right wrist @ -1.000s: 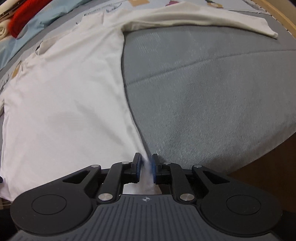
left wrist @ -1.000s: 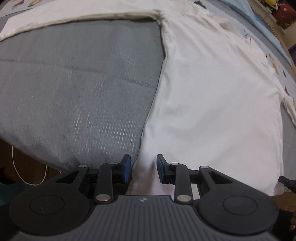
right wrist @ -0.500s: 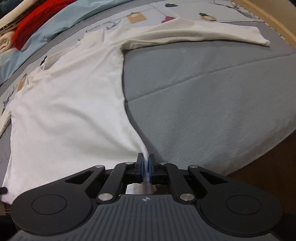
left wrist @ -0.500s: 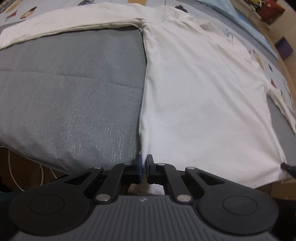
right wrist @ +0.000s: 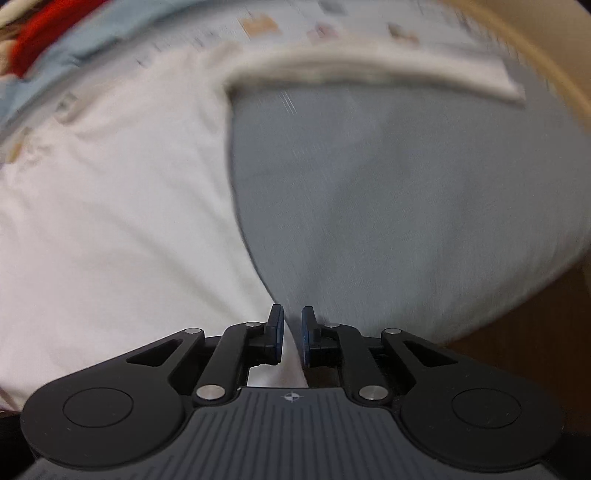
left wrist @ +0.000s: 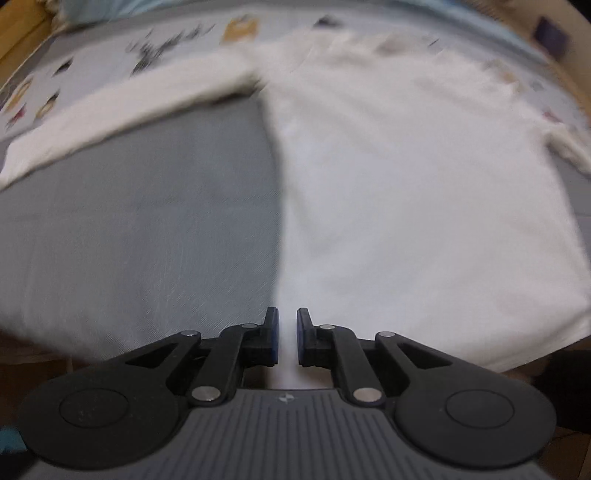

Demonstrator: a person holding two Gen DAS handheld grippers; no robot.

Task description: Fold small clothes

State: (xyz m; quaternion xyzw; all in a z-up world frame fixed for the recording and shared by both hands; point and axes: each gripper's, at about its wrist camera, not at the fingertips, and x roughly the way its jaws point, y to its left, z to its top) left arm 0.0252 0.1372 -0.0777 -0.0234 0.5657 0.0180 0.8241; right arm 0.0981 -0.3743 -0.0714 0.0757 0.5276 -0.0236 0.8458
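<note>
A white long-sleeved shirt (left wrist: 406, 203) lies spread on a grey bedcover (left wrist: 129, 240), with one sleeve (left wrist: 129, 107) stretched out to the left. My left gripper (left wrist: 287, 314) is at the shirt's near left hem corner. Its jaws are opening slightly, and white cloth fills the narrow gap between the pads. In the right wrist view the shirt (right wrist: 110, 221) fills the left half, and its other sleeve (right wrist: 369, 70) runs off to the right. My right gripper (right wrist: 292, 312) holds the near right hem corner. Its jaws are also opening slightly, with cloth pinched between them.
The grey bedcover (right wrist: 406, 203) falls away at its near edge to brown wood (right wrist: 535, 332) below. A pale patterned sheet (left wrist: 74, 55) covers the far side of the bed. A red garment (right wrist: 48, 22) lies at the far left corner. Both views are blurred by motion.
Both grippers closed on the hem corners and have risen with them. Since half a second ago the pads have parted a little. The left view has swung to take in more of the far bed.
</note>
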